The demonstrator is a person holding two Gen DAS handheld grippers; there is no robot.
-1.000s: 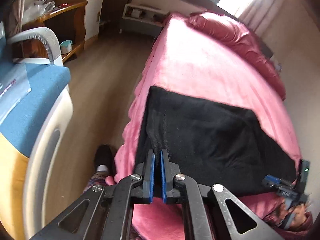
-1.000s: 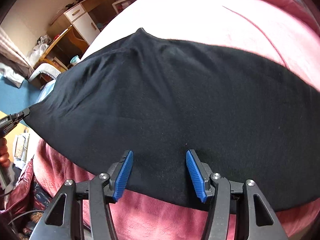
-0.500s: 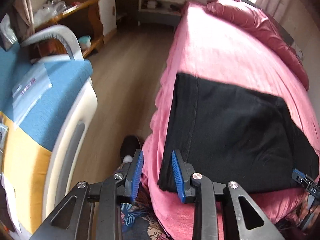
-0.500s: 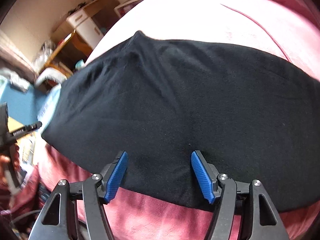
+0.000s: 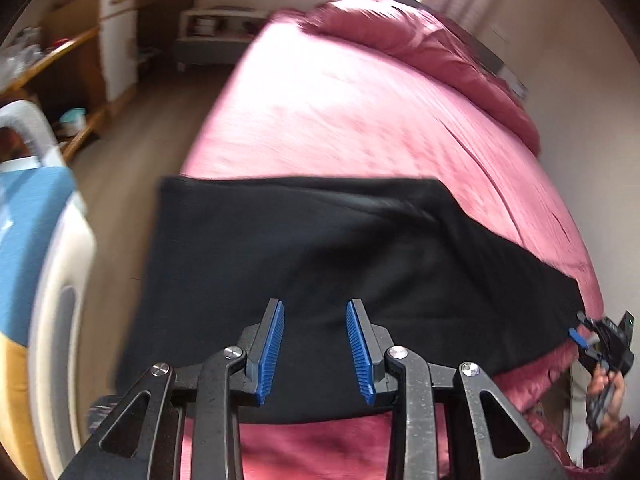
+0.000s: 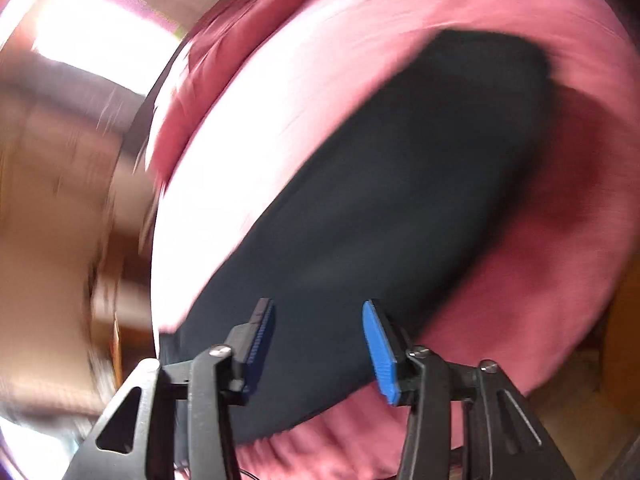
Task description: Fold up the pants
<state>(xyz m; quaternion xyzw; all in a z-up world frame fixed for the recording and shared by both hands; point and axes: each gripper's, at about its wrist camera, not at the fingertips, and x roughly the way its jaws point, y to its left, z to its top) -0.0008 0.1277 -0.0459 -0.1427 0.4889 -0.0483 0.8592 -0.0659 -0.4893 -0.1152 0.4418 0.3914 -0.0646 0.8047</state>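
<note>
Black pants [image 5: 320, 248] lie folded into a broad flat band across the near end of the pink bed [image 5: 340, 120]. My left gripper [image 5: 316, 346] hovers over their near edge, its jaws opening, with nothing pinched between the blue pads. At the pants' right end, a hand holds my right gripper [image 5: 596, 340] close to the corner. The right wrist view is heavily blurred. There the pants [image 6: 400, 200] run away diagonally, and my right gripper [image 6: 320, 346] stands over their near end, jaws closing but apart, with no cloth pressed between the pads.
A blue and white padded chair [image 5: 44, 240] stands close on the left, across a strip of wooden floor [image 5: 132, 140]. A wooden desk [image 5: 56, 64], white cabinet [image 5: 120, 40] and low shelf [image 5: 216, 28] line the far wall. A crumpled pink duvet [image 5: 440, 52] lies at the bed's far end.
My left gripper let go of the pants' left corner, opened and shifted right along the near edge. My right gripper swung off the pants' middle to their right end, rolling hard, and narrowed.
</note>
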